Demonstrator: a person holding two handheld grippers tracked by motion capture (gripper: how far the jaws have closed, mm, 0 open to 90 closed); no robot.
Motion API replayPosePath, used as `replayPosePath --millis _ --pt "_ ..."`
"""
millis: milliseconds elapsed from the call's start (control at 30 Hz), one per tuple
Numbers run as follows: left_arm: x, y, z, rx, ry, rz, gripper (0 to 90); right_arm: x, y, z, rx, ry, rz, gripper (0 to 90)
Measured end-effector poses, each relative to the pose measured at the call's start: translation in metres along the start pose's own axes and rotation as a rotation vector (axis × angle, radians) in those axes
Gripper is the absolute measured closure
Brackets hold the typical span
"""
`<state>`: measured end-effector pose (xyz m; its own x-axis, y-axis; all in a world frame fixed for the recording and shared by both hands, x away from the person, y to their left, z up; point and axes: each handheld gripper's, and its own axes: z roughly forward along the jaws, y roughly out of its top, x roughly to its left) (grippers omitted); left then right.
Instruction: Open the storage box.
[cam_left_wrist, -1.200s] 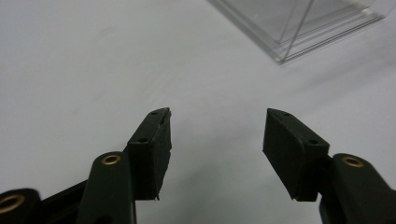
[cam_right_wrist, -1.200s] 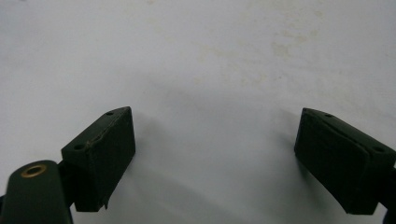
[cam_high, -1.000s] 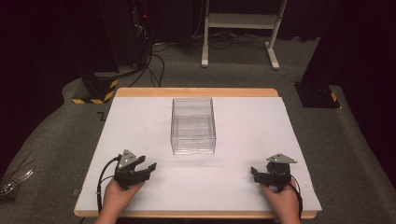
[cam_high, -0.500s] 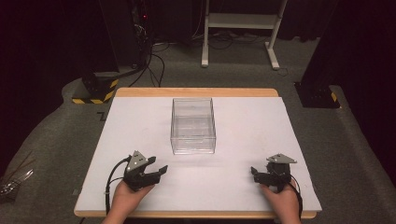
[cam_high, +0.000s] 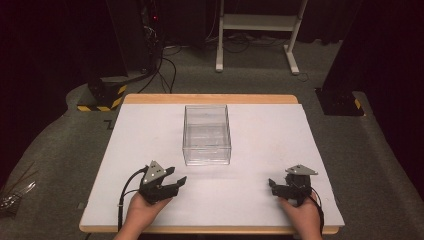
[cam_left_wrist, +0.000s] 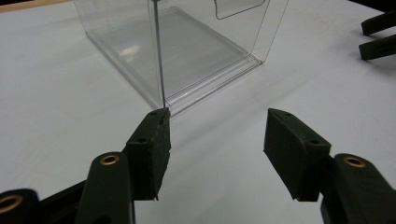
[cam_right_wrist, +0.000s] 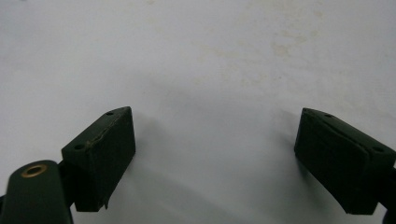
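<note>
Since a second ago, the left gripper (cam_high: 176, 181) has travelled from the near left part of the white table (cam_high: 260, 135) inward and a little forward, toward the clear plastic box (cam_high: 207, 134), while everything else has kept its place. Its jaws have just been closing a little, yet they are spread wide with nothing between them, and in the left gripper view (cam_left_wrist: 215, 135) they point at the near corner of the box (cam_left_wrist: 187, 51), whose upright edge rises just past the tip of one jaw; whether that tip touches the corner cannot be told. The left hand (cam_high: 142, 212) holds it from the near edge. At the middle of the table, toward the far side, the box stands upright, open at the top and see-through, with its near wall well short of both grippers. Farther right, the right gripper (cam_high: 273, 185) rests low near the front right corner in the right hand (cam_high: 301, 216); the right gripper view (cam_right_wrist: 215, 149) shows its jaws wide apart over bare white table, holding nothing.
</note>
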<state>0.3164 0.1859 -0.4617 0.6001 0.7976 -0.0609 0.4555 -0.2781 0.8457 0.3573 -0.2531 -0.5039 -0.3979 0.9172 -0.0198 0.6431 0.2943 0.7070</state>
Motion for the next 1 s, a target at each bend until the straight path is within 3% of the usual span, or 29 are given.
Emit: replayPosePath --millis 133,467,700,1000 --pt "-0.002 0.006 0.005 -0.002 -0.017 0.009 41.0 0.0 0.0 0.0 -0.001 0.0 0.001 12.4" --pt "-0.007 0.019 0.019 -0.056 -0.053 -0.021 40.6 0.0 0.0 0.0 -0.001 0.0 0.0 12.4" --pt "-0.009 0.026 0.031 -0.057 -0.049 0.001 40.4 0.0 0.0 0.0 0.0 0.001 0.0 12.4" --pt "-0.003 0.032 0.048 -0.058 -0.051 -0.044 38.9 0.0 0.0 0.0 0.0 0.001 0.0 12.5"
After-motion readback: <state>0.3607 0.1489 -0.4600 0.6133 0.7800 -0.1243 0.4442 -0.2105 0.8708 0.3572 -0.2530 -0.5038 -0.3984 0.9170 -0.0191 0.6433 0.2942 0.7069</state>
